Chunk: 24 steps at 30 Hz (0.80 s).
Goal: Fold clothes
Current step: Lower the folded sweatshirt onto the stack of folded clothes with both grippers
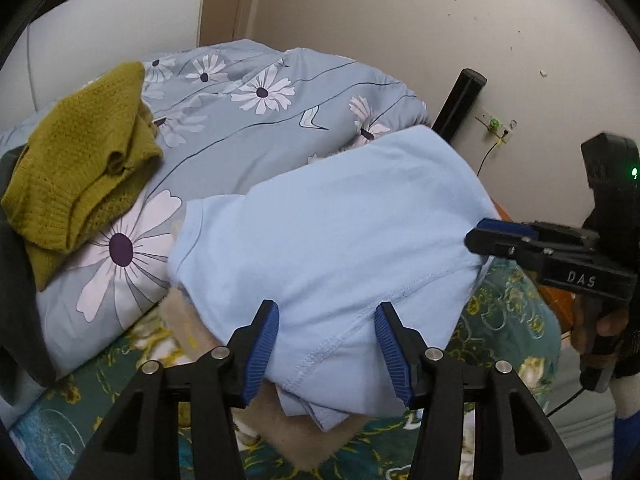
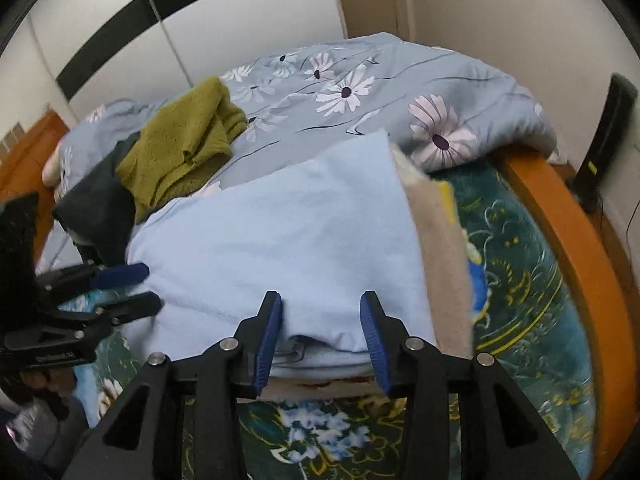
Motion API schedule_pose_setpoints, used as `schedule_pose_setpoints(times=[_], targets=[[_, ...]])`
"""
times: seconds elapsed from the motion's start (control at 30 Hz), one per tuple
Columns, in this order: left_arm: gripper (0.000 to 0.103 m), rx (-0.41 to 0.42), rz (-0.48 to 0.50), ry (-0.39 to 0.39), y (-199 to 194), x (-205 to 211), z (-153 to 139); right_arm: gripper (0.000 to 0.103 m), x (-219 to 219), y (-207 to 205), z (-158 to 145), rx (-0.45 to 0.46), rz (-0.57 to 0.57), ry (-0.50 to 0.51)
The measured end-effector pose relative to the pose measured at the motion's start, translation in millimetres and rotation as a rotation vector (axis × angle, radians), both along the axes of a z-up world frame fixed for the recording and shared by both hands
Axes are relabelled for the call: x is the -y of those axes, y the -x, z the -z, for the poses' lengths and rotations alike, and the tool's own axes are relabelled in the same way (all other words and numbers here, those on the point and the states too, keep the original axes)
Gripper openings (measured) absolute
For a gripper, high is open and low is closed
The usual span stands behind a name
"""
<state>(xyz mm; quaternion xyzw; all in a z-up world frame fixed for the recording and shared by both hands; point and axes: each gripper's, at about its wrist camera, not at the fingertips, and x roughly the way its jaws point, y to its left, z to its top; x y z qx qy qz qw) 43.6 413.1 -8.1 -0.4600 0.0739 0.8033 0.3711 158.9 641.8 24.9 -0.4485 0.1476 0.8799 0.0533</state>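
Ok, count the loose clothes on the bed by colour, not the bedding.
Light blue: 1, the shirt
Olive green: 1, the sweater
Dark grey: 1, the garment
Beige: 1, the piece under the shirt
Total: 4

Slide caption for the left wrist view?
Left gripper open over folded light blue shirt; right gripper open at its edge.

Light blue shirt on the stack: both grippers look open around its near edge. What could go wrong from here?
1. The light blue shirt lies folded on a beige garment and overhangs it at the near edge; a nudge from the left gripper or right gripper could undo the fold.
2. The stack sits on a rumpled bed near the orange bed frame, so it may tilt or slide.
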Motion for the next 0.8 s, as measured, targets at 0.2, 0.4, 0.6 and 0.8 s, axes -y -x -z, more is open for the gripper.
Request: schedule_pose_setpoints(times=[0.2, 0.4, 0.6, 0.8], targets=[[0.066, -0.014, 0.014, 0.014, 0, -1, 17, 0.043, -5, -4, 12, -0.054, 0.022, 0.025], [0.07, 0.029, 0.01, 0.027, 1, -3, 38, 0.043, -14, 0, 37, -0.042, 0.074, 0.081], [0.071, 0.033, -0.01, 0.03, -6, 3, 27, 0.043, -2, -11, 23, -0.054, 0.133, 0.075], [0.091, 0.008, -0.053, 0.019, -22, 15, 26, 0.058, 27, -40, 25, -0.108, 0.186, 0.108]])
